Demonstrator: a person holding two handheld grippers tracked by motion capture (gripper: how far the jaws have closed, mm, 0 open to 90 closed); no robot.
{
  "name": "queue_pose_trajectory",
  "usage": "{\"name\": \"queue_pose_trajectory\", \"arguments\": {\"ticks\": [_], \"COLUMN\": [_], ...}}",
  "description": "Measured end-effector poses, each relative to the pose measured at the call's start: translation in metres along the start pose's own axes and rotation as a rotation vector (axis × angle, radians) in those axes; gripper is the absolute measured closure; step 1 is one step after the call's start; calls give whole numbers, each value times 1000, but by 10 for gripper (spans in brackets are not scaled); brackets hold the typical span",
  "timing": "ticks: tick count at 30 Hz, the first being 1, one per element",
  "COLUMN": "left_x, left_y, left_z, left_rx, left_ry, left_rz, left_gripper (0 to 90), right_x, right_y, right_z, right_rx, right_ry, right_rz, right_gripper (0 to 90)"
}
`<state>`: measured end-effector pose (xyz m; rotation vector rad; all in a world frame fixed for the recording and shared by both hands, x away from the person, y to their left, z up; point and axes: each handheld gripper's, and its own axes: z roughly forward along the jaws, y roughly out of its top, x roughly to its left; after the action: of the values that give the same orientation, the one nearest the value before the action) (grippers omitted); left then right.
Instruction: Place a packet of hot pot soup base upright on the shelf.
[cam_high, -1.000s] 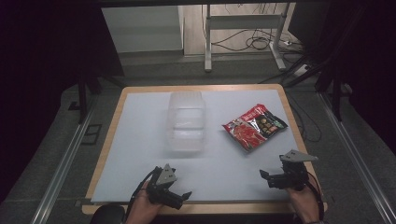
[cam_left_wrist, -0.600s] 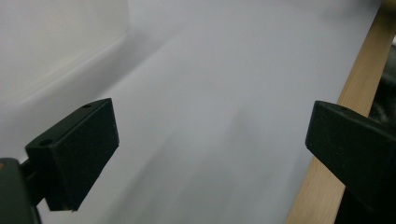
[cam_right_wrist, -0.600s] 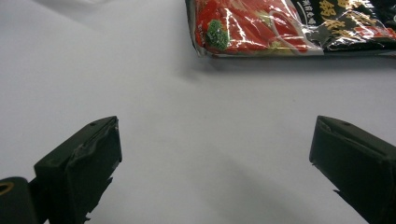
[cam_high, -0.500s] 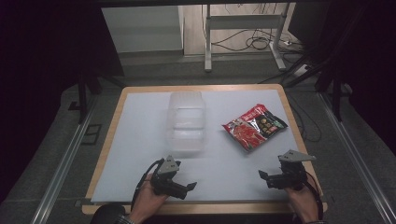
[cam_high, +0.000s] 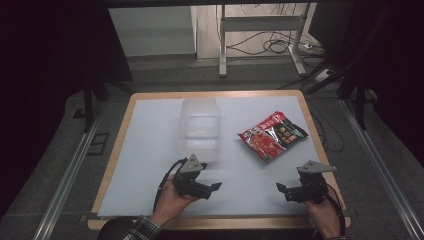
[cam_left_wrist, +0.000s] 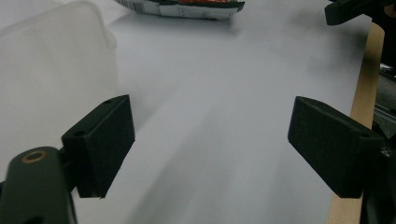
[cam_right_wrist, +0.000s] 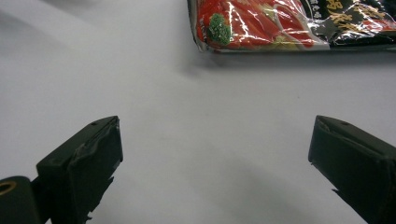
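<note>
A clear plastic container (cam_high: 200, 127) lies on the white table top (cam_high: 150, 150), left of centre. A red and black snack bag (cam_high: 272, 136) lies flat to its right. My left gripper (cam_high: 212, 190) hovers just in front of the container, jaws pointing right. In the left gripper view the left gripper (cam_left_wrist: 210, 126) is open; its jaws have just been closing a little with nothing between them. The container (cam_left_wrist: 51, 70) sits to its left and the bag (cam_left_wrist: 187, 7) farther ahead. My right gripper (cam_high: 282, 191) rests near the front right edge. The right gripper (cam_right_wrist: 217, 140) is open and empty, with the snack bag (cam_right_wrist: 280, 23) ahead.
The table's wooden rim (cam_high: 215, 93) frames the white top; its edge (cam_left_wrist: 369, 70) runs beside the left gripper's right jaw. The right gripper's tip (cam_left_wrist: 355, 9) shows far off in the left gripper view. Metal rails (cam_high: 65, 175) and dark floor surround the table.
My left hand has moved forward and to the right, nearer the container's near end, and lifted slightly. The right gripper, the container and the bag have stayed where they were.
</note>
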<state>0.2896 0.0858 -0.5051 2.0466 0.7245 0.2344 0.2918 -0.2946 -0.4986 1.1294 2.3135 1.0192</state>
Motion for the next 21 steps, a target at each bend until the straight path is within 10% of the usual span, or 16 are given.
{"name": "queue_pose_trajectory", "arguments": {"ticks": [21], "left_x": [2], "left_y": [37], "left_z": [40], "left_rx": [-18], "left_ry": [-63], "left_rz": [52], "left_gripper": [437], "right_x": [-1], "right_y": [0], "right_z": [0], "right_rx": [0], "right_ry": [-15], "right_rz": [8], "right_gripper": [30]}}
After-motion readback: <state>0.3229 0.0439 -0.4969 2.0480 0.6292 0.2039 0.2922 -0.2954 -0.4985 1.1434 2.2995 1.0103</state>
